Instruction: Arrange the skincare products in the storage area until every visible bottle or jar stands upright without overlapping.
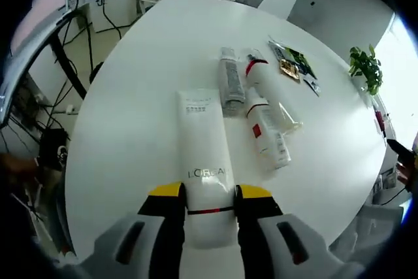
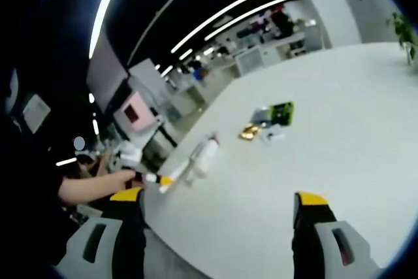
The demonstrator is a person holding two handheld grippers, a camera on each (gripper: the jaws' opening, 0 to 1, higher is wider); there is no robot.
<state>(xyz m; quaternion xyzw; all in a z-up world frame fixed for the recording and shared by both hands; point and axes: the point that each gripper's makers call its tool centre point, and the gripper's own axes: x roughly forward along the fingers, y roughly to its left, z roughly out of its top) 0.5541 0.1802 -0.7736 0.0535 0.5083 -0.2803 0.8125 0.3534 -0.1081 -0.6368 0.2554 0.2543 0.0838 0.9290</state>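
Observation:
A white L'Oreal tube lies flat on the round white table, pointing away from me. My left gripper is shut on its near end, with a yellow-tipped jaw pressed against each side. Beyond it lie a grey tube, a white bottle with a red band and a white tube with a red label, close together and all on their sides. My right gripper hangs open and wide above the table, holding nothing. From there I see the left gripper in a person's hand, beside the lying products.
Small sachets lie past the products; from the right I see a green packet and a gold one. A potted plant stands at the table's far edge. Desks and cables lie beyond the table.

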